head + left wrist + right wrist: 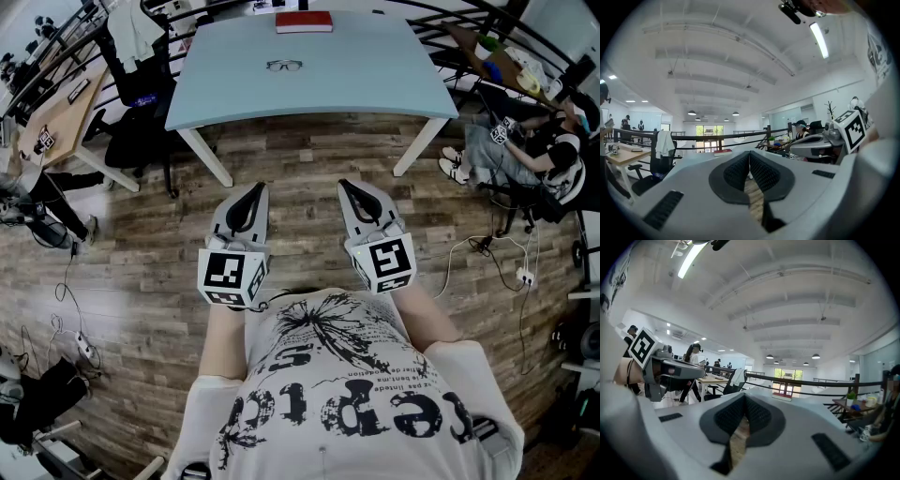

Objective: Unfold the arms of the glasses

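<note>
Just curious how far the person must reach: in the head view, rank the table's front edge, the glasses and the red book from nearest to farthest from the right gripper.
1. The table's front edge, just ahead of the right gripper.
2. The glasses, mid-table, slightly left.
3. The red book, at the table's far edge.

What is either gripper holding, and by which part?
Nothing: left gripper and right gripper are shut and empty; the glasses lie apart on the table.

Pale blue table (356,75), red book (304,22), black glasses (284,65), brown plank floor (309,159)
</note>
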A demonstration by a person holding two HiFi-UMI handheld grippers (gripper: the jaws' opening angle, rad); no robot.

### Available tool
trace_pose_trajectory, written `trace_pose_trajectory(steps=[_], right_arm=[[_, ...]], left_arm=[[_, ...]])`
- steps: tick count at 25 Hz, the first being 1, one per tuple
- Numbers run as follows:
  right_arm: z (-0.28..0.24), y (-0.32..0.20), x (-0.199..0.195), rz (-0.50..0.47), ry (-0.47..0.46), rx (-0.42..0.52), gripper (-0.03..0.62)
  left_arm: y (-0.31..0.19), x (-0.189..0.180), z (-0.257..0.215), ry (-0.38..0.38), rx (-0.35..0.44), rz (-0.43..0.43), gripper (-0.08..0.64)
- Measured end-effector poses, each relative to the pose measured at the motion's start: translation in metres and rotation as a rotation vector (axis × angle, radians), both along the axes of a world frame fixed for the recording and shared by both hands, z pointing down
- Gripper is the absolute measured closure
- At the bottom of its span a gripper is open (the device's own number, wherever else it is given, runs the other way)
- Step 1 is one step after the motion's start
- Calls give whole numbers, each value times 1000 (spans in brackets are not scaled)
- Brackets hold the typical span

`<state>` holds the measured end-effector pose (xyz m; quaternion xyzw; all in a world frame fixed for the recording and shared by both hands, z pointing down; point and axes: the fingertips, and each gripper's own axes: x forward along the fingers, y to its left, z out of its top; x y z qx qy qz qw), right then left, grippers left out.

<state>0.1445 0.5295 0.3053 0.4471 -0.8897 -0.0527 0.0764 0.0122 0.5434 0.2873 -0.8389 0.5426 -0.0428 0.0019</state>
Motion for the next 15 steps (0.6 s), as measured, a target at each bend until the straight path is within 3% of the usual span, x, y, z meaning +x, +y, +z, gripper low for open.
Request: trace_pose_trajectory(steps=[15], right_arm=[[29, -37, 28, -2, 14, -66, 583]], left_arm=[[-34, 22, 27, 39, -34, -27, 541]])
